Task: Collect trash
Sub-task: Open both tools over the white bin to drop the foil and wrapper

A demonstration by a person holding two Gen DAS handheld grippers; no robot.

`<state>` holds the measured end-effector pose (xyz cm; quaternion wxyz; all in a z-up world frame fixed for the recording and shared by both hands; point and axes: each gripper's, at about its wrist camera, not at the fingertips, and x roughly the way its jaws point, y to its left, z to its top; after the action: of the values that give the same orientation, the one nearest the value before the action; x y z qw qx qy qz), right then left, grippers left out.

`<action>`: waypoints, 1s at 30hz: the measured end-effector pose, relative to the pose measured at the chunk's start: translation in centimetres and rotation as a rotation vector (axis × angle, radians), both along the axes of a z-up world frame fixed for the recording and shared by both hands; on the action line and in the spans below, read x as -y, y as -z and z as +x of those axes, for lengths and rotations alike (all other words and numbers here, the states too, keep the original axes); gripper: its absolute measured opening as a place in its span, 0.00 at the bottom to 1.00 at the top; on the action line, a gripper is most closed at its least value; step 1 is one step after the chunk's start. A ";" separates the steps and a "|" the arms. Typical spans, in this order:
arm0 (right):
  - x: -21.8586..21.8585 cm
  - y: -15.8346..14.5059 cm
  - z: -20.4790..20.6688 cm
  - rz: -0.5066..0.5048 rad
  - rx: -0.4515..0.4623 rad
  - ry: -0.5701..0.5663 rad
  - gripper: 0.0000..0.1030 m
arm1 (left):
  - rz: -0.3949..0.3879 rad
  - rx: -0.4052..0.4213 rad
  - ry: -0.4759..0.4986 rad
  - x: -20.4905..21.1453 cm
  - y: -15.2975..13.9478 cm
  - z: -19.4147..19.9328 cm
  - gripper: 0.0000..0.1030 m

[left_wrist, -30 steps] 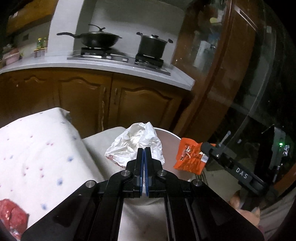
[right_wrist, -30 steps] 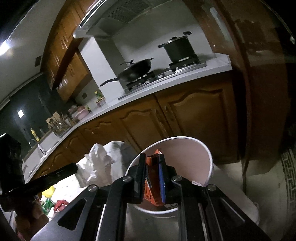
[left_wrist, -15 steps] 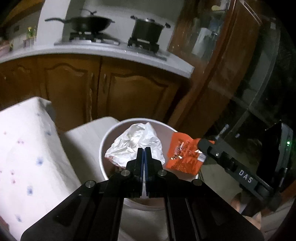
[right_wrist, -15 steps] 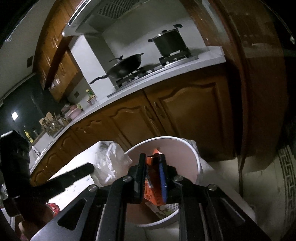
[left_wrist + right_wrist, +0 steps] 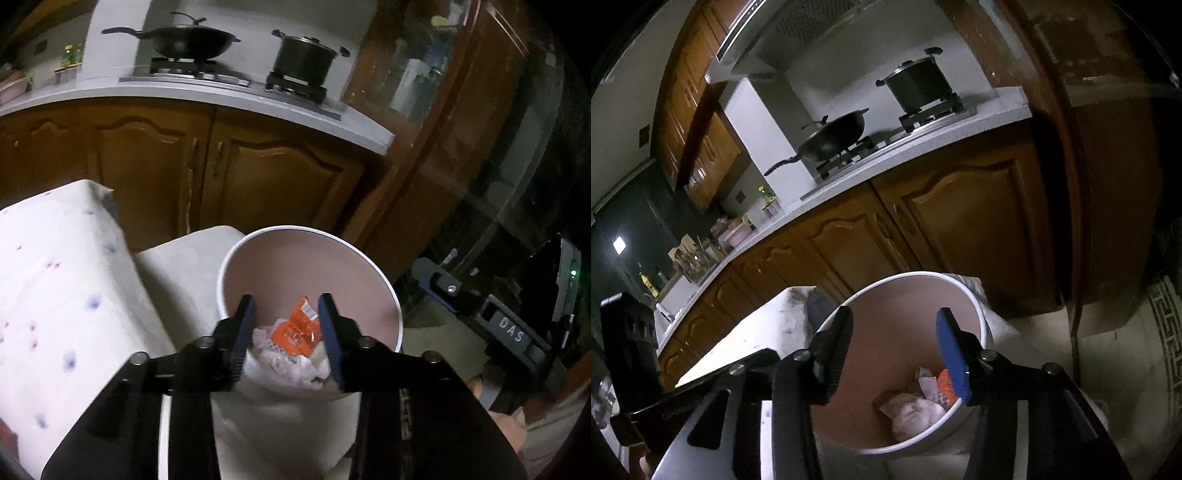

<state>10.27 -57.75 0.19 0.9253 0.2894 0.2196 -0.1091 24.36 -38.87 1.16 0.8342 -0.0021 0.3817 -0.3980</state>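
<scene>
Both drops look done: left gripper (image 5: 284,332) and right gripper (image 5: 894,350) fingers opening, nothing between them, over the bin (image 5: 369,258); orange wrapper (image 5: 295,328) and white crumpled paper (image 5: 291,363) inside; remaining trash not visible.

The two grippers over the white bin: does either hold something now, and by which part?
Nothing is held. The left gripper and right gripper are opening, empty, above the round white bin; the orange foil wrapper lies inside.
</scene>
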 end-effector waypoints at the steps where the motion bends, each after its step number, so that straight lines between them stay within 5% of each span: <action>1: -0.1 -0.1 -0.1 0.001 0.008 -0.001 0.55 | -0.006 -0.004 -0.009 -0.8 -0.1 0.0 0.38; 11: -3.4 -2.3 -1.2 0.010 0.095 -0.044 0.82 | -0.045 -0.019 -0.153 -8.8 -1.4 -1.1 0.50; 20: -8.5 -4.1 -1.7 0.019 0.139 -0.140 0.91 | -0.026 0.047 -0.301 -17.1 -1.8 -3.6 0.63; 30: -15.4 -3.5 -0.4 0.029 0.111 -0.295 0.92 | -0.014 0.018 -0.421 -25.6 -0.4 -5.4 0.64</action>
<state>9.89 -42.35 3.69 0.9377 0.2730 0.2096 0.0472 18.92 -13.31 1.54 0.9023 -0.0841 0.3626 -0.2176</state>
